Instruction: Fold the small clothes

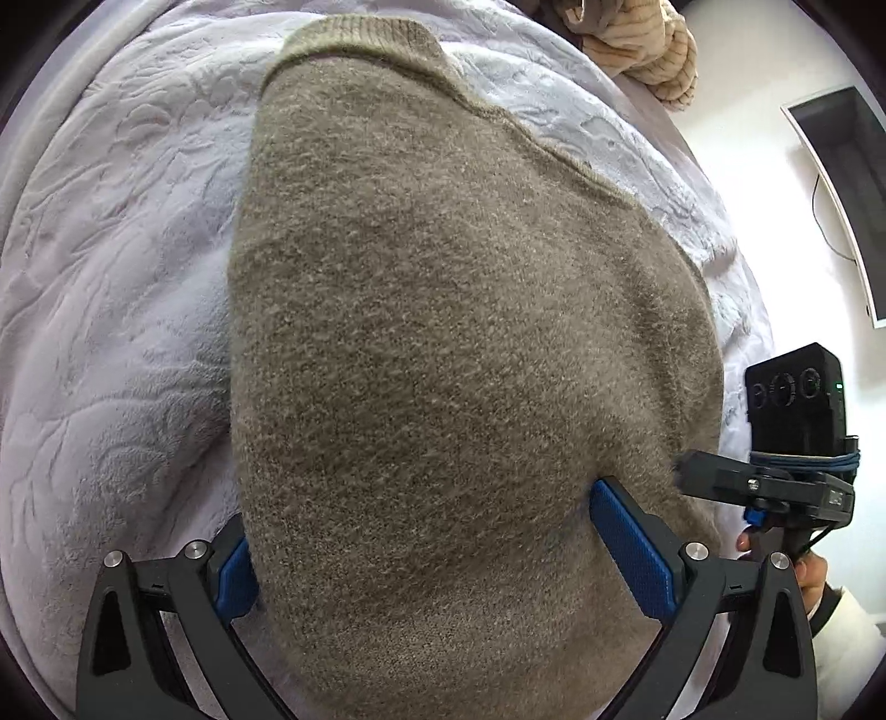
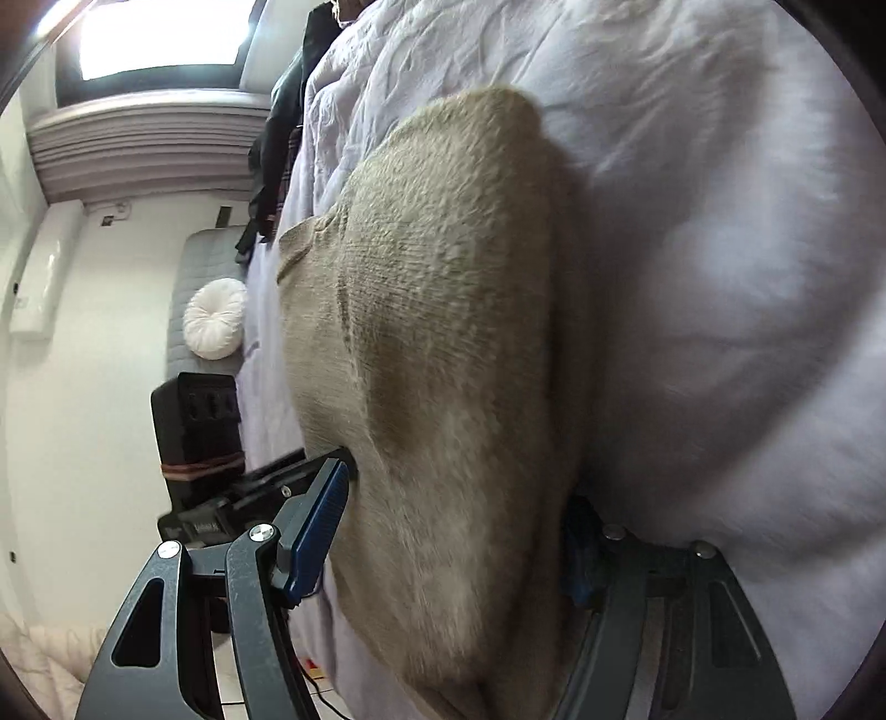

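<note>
A fuzzy grey-brown knitted sweater lies on a pale lilac bed cover, folded lengthwise with its ribbed hem at the far end. My left gripper is open, its blue-padded fingers wide apart on either side of the sweater's near end. The sweater also shows in the right wrist view. My right gripper is open around its near edge, one blue pad at the left, the other mostly hidden in shadow under the cloth. The right gripper also appears in the left wrist view.
A beige striped garment lies at the bed's far edge. A wall and a dark screen are on the right. In the right wrist view, a round white cushion on a grey bench, dark clothes and a window are beyond the bed.
</note>
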